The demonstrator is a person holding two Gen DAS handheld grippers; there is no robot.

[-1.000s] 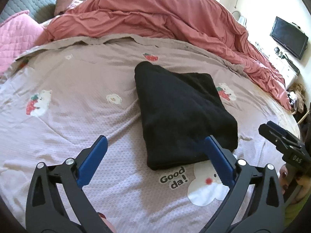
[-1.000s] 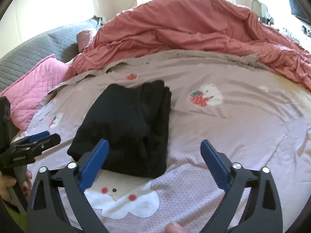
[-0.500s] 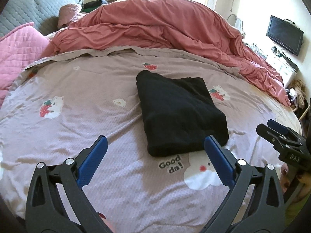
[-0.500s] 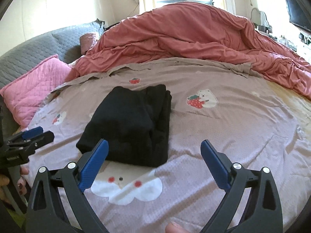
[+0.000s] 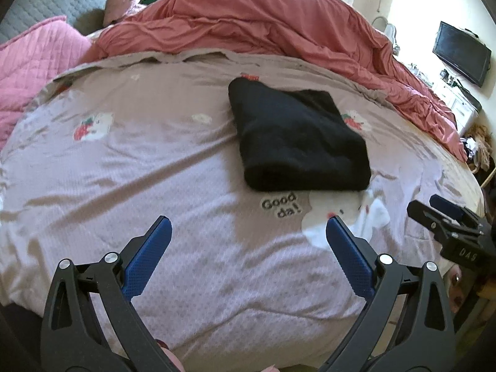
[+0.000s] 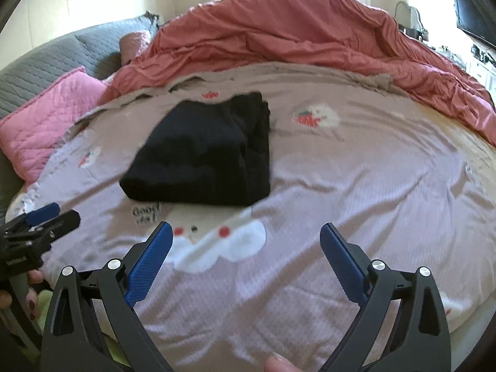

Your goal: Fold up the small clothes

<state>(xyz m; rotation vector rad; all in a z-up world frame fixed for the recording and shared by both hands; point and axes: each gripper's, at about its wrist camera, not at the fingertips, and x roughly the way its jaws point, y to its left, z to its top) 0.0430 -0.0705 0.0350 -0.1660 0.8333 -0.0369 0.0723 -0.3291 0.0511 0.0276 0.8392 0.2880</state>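
The black garment [image 5: 297, 142] lies folded in a compact block, centre frame on the mauve bedsheet [image 5: 155, 186], so folding looks finished, though blur hides detail; left gripper [image 5: 248, 241] and right gripper [image 6: 245, 241] both gape empty.

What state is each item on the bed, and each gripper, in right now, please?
Black knitted garment: folded into a thick rectangle, lying flat on the sheet.
Lilac printed bedsheet: spread out, lightly wrinkled.
Coral-red duvet: bunched up behind the garment.
Pink quilted pillow: lying at the bed's edge.
Left gripper: open, empty.
Right gripper: open, empty.
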